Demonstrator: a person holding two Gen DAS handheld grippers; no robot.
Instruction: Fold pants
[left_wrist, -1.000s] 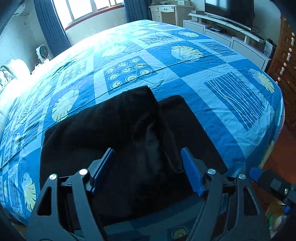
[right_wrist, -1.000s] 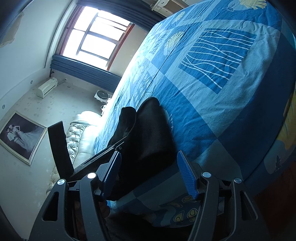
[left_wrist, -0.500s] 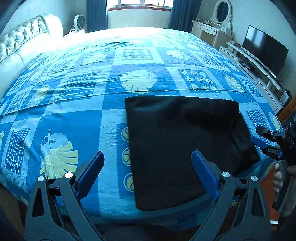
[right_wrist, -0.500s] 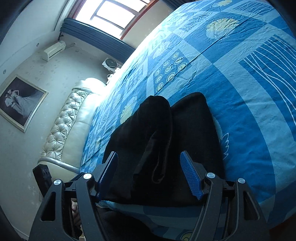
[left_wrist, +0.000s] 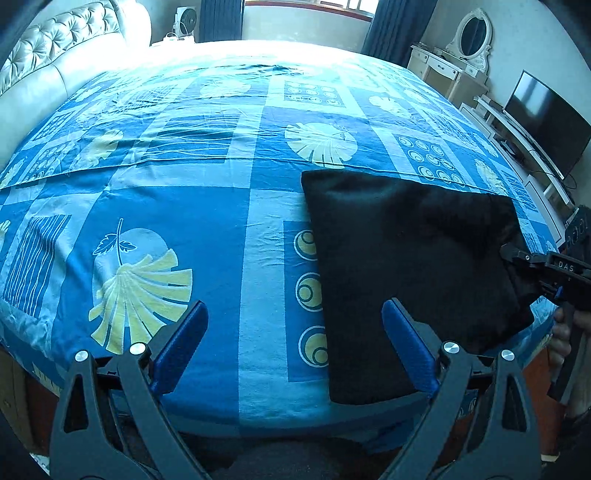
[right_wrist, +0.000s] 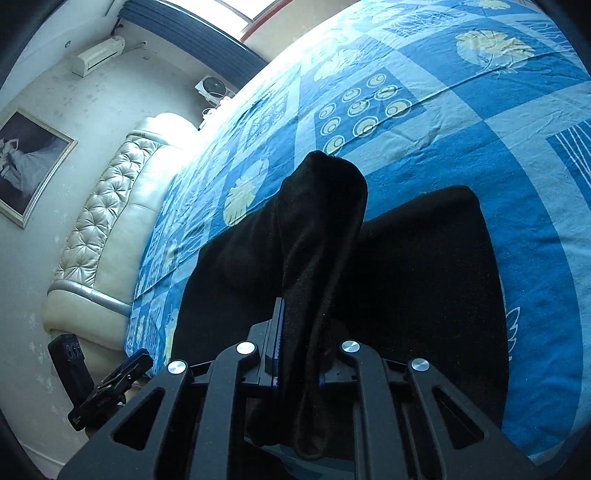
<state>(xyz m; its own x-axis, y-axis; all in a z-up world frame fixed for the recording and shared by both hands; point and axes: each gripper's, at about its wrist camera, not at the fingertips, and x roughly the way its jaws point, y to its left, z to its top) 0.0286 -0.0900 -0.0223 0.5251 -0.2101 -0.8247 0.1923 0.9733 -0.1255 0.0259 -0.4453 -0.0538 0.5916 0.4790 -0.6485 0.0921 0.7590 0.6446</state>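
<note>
Step in hand: next fold of the black pants (left_wrist: 406, 266), lying part-folded at the near right of the bed (left_wrist: 221, 206). Your right gripper (right_wrist: 295, 332) is clamped on a bunched edge. Your left gripper (left_wrist: 291, 332) stands wide apart, empty, over bare sheet. Next, likely: left takes the matching edge.

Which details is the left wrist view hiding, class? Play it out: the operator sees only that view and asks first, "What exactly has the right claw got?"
Observer: The right claw is shut on a bunched ridge of the black pants, which stands up above the flat part.
Operator: Is anything on the wall past the headboard?
Observer: Yes, a framed picture hangs beside the headboard.
Operator: Anything higher up?
Observer: An air conditioner is mounted near the ceiling.
</note>
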